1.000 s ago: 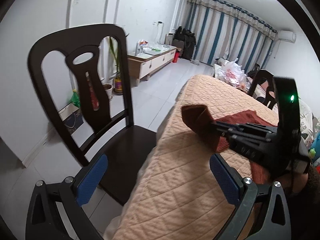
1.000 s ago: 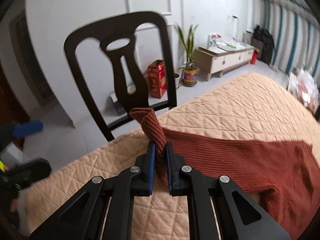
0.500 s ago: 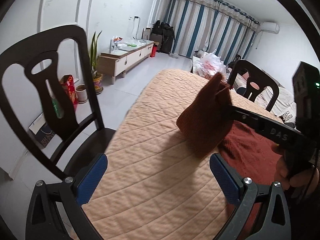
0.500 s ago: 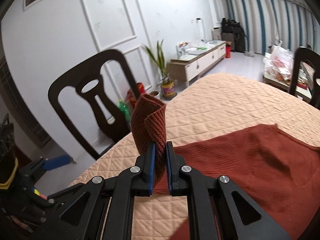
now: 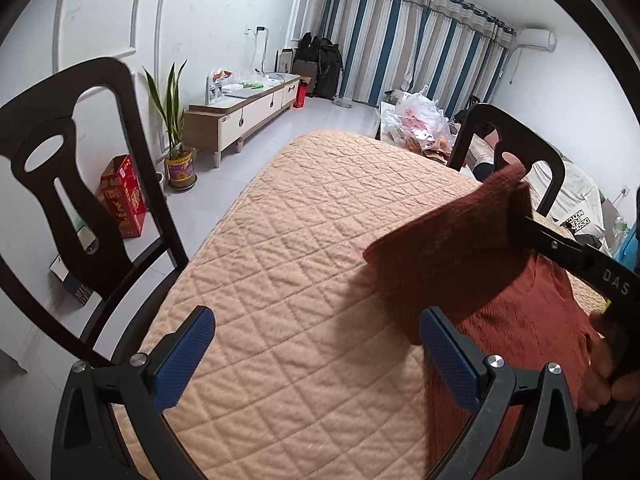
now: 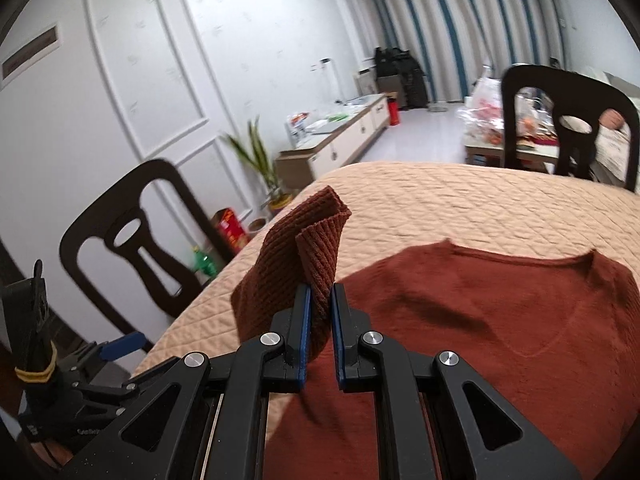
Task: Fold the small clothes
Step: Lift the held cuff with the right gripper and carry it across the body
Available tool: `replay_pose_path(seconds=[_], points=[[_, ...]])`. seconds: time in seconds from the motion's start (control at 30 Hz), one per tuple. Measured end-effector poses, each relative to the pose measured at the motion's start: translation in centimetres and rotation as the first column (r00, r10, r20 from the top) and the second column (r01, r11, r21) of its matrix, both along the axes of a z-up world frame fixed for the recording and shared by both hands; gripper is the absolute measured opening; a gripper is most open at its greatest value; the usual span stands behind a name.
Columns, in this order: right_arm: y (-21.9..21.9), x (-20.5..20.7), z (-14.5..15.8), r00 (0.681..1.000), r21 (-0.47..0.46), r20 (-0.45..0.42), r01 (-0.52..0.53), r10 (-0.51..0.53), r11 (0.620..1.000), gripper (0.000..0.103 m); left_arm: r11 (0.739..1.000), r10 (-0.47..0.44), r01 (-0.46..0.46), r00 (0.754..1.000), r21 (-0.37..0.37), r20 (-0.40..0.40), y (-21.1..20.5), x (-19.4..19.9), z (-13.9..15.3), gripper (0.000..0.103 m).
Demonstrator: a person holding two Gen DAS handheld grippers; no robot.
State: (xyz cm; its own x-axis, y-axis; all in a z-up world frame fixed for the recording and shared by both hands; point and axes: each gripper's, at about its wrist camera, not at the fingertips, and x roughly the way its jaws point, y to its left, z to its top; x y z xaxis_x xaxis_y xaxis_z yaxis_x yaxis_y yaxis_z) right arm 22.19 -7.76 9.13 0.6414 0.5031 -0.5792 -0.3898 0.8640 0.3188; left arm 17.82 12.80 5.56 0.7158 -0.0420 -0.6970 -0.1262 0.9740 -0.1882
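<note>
Sweater (image 5: 532, 320): rust-red ribbed knit, lying on a peach quilted table cover (image 5: 304, 248).

Left wrist view:
- Left gripper (image 5: 316, 350): jaws spread wide, blue pads well apart, nothing between them; only the quilted cover lies under the gap.
- Sweater body at lower right, partly behind the gripper's right finger (image 5: 450, 354).
- Sleeve (image 5: 460, 248): lifted off the cover, casting a shadow on it, its cuff end pinched by the right gripper (image 5: 524, 216), which reaches in from the right edge.
- A hand (image 5: 604, 356) grips that tool's handle at the far right.
- 2 dark wooden chairs: 1 at the left edge (image 5: 68, 200), 1 behind the table at the far side (image 5: 516, 140).
- Background: potted plant (image 5: 178, 136), red box (image 5: 124, 196), low cabinet (image 5: 240, 112), striped curtains (image 5: 408, 40).

Right wrist view:
- Right gripper (image 6: 320, 312): jaws nearly closed, clamped on the doubled sleeve (image 6: 296, 256), which stands up from between the pads.
- Sweater (image 6: 500, 320) spread flat on the cover (image 6: 440, 204), its V-neckline toward the table's far side.
- Left gripper (image 6: 120, 344) visible at lower left, beside the table edge, 1 blue pad showing.
- Chairs at left (image 6: 132, 248) and upper right (image 6: 568, 120)
</note>
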Motion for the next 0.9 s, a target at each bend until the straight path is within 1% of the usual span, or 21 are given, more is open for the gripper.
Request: replay_pose_path(seconds=[0.2,0.37,0.53,0.7,0.8,0.9], points=[[-3.5,0.8,0.0,0.997,0.035,-0.001,0.08,-0.08,0.996,0.01,1.0,-0.008,0.008,1.0,-0.008,-0.01,-1.2,1.8,-0.2,0.103],[-5.3,1.1,-0.1,0.991,0.051,-0.012,0.137,-0.136,0.989,0.01,1.0,-0.001,0.001,1.0,-0.003,-0.008,-1.9,3.2,0.0,0.103],[-6.3,0.9,-1.0,0.985,0.029,-0.023,0.173,-0.172,0.984,0.01,1.0,-0.017,0.018,1.0,0.024,-0.011,-3.2,4.7,0.0,0.103],[-8.2,0.4,-1.7,0.973,0.029,-0.025,0.231,-0.231,0.972,0.01,0.998,-0.038,0.039,0.999,0.053,-0.01,-4.9,5.7,-0.3,0.103],[-9.2,0.2,-2.1,0.966,0.044,-0.048,0.255,-0.253,0.966,0.01,0.994,-0.056,0.058,0.998,0.089,-0.02,-5.9,6.3,-0.6,0.103],[-9.4,-0.2,-2.6,0.964,0.021,-0.055,0.263,-0.262,0.965,0.01,0.99,-0.076,0.082,0.996,0.119,-0.049,-6.9,7.1,-1.2,0.103]])
